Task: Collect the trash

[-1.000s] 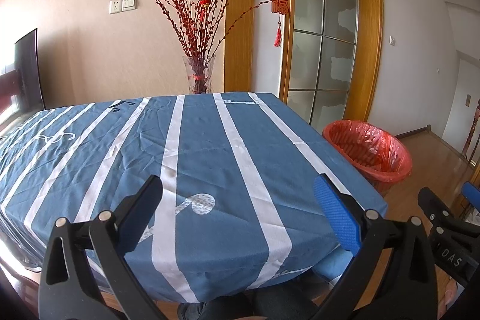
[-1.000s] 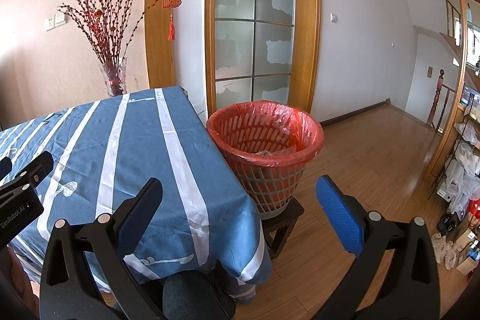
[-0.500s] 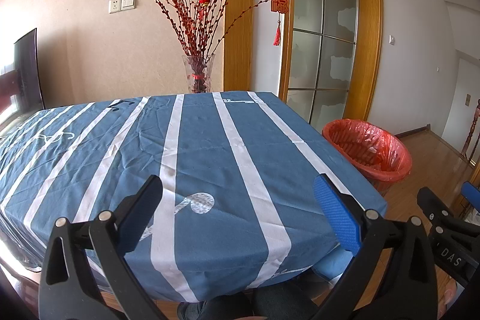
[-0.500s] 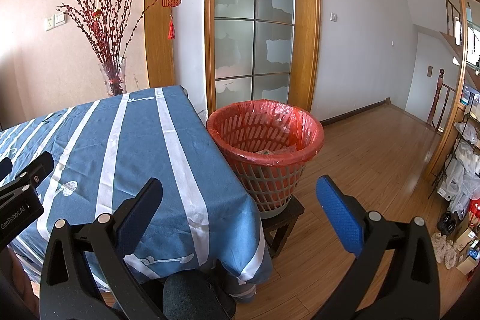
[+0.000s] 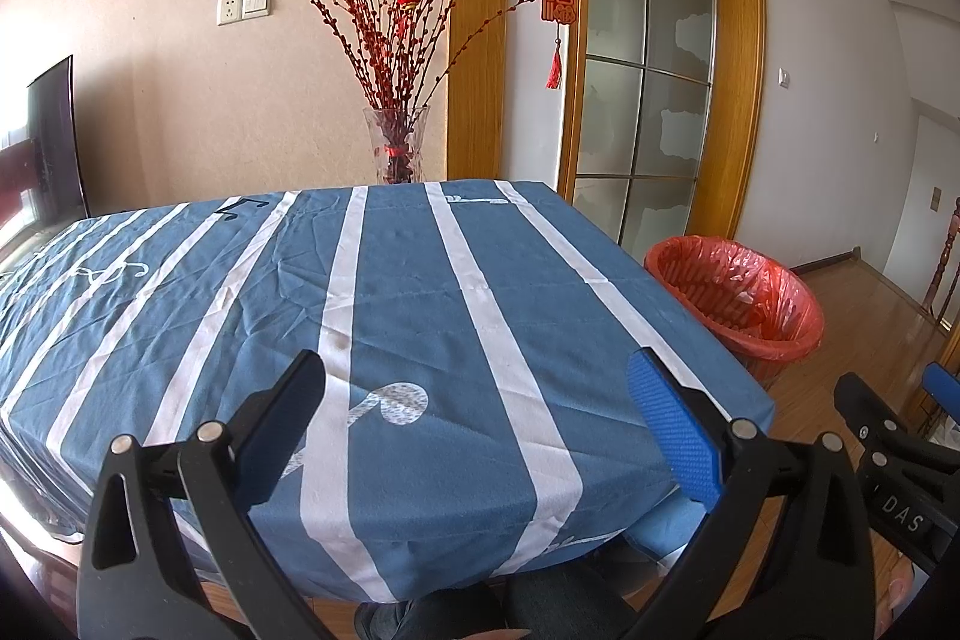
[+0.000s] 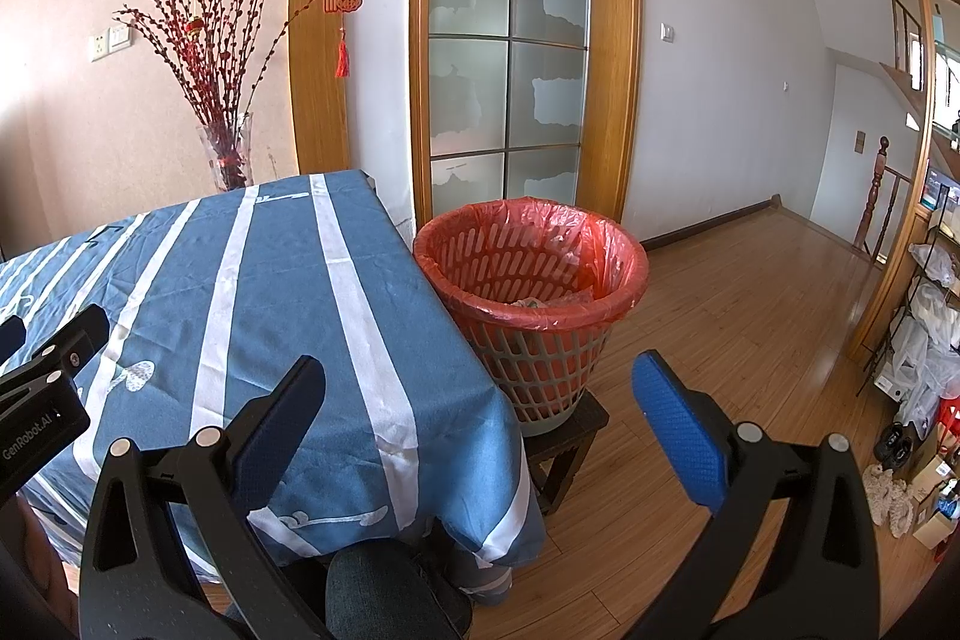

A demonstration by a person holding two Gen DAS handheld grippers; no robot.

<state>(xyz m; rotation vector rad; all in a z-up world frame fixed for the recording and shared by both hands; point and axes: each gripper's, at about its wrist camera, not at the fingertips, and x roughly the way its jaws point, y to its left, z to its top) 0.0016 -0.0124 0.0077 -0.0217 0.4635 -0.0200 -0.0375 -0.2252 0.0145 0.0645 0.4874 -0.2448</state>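
The left gripper [image 5: 474, 418] hangs over the near edge of the bench [image 5: 420, 292], its jaws spread wide with nothing between them, only blue cloth with white stripes showing in the gap. The cloth [image 5: 240, 292] covers the bench from edge to edge, printed with pale music notes, and lies a little creased near the middle. At the far edge of the bench stands a glass vase [image 5: 396, 145] holding red berry branches [image 5: 390, 10], against a pinkish wall with a switch plate [image 5: 243, 7]. A dark screen [image 5: 54, 136] stands past the far left corner. Off the right edge of the bench, beside its far right corner, sits the trash basket [image 5: 735, 295], lined with a red bag; it is well to the right of the left gripper and beyond it. In the right wrist view the right gripper [image 6: 477, 415] is likewise wide open and empty, held off the near right corner of the bench, with the basket [image 6: 531, 304] straight ahead between its fingers and farther out. The basket rests on a low dark stool [image 6: 567, 436] on the wooden floor [image 6: 720, 328], touching or just beside the hanging cloth; some crumpled trash [image 6: 540, 303] lies inside it. Behind it is a frosted glass door [image 6: 510, 40] in a wooden frame, and at the far right a rack [image 6: 924, 340] with bags.
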